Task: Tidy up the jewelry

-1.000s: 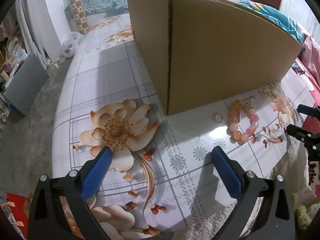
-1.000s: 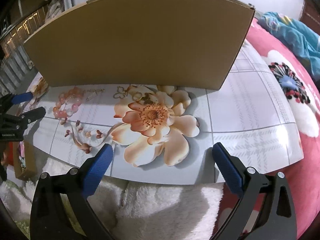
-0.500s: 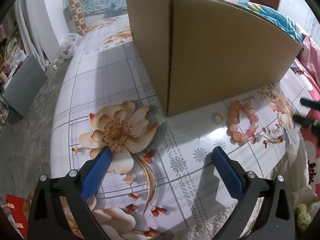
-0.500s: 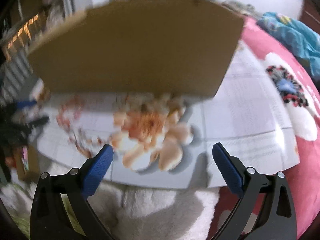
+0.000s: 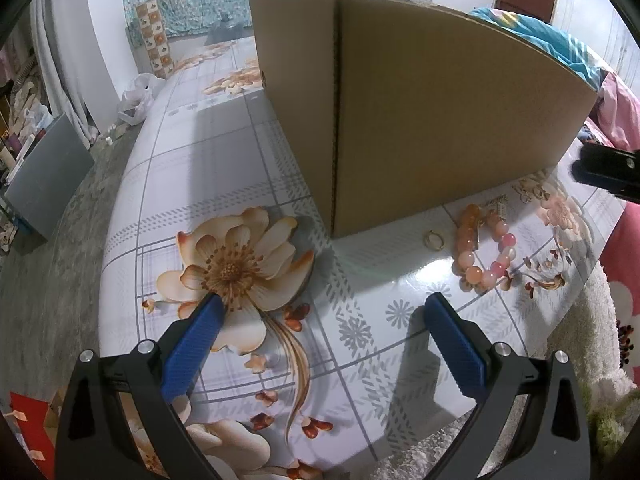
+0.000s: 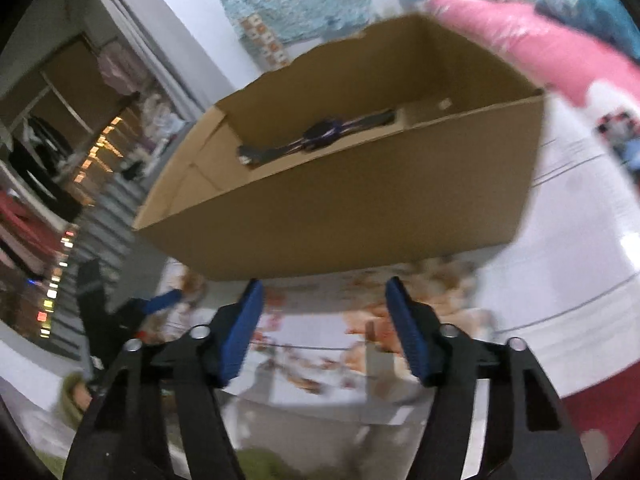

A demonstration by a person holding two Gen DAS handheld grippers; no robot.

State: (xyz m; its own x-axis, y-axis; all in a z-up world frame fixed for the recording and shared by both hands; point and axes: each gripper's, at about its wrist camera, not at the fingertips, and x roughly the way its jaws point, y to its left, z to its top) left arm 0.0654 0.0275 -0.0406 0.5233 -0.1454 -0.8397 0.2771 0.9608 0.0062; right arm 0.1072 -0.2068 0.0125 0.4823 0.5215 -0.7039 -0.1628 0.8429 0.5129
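A pink and orange bead bracelet [image 5: 484, 248] and a small gold ring [image 5: 433, 239] lie on the flowered table [image 5: 200, 160], in front of a tall cardboard box [image 5: 440, 120]. My left gripper [image 5: 323, 300] hovers open and empty over the table, left of the jewelry. In the blurred right wrist view, my right gripper [image 6: 325, 284] is raised before the box [image 6: 340, 208]; its jaws are closing with nothing between them. A dark watch-like piece [image 6: 320, 136] lies inside the box. The right gripper's black tip [image 5: 608, 172] shows at the left view's right edge.
A fluffy white rug [image 5: 600, 320] borders the table's near right edge. Pink bedding [image 6: 540, 52] lies behind the box. A grey panel [image 5: 44, 176] leans on the floor at far left. The left gripper's blue finger [image 6: 160, 302] shows at the left of the right wrist view.
The right gripper has risen and tilted, so the box's inside now shows, and its jaws have narrowed. The left gripper has stayed in place.
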